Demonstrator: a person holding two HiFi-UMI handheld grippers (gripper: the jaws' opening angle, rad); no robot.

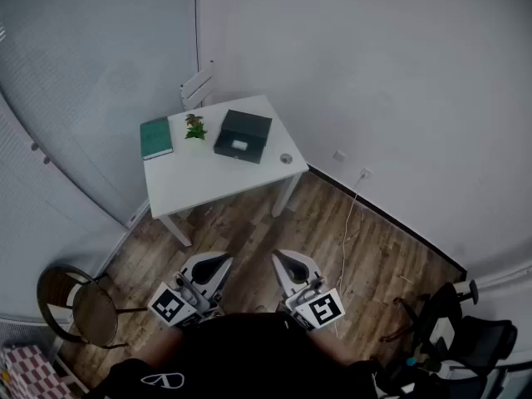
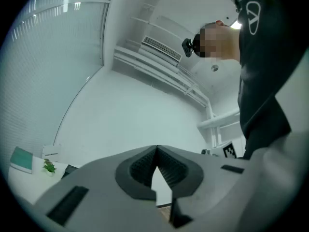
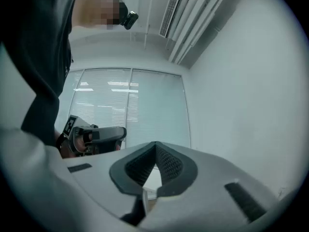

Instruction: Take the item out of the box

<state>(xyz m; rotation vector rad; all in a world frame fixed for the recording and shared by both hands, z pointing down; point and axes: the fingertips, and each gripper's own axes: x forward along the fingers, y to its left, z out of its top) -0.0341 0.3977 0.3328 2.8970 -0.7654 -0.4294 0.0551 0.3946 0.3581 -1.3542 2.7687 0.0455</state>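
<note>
**On the far table: one box, two empty grippers**

On the white square table [image 1: 199,185] far ahead of you sit four things. One dark green lidded box [image 1: 243,135] lies right of centre with its lid down, hiding any item inside. One green book [image 1: 155,137] lies at the left edge, and one small potted plant [image 1: 195,127] stands between them. One small round grey object [image 1: 286,159] sits near the right edge. Near you, your left gripper [image 1: 223,261] and right gripper [image 1: 281,258] hang well apart from the table, each with its jaws pressed together on nothing.
</note>
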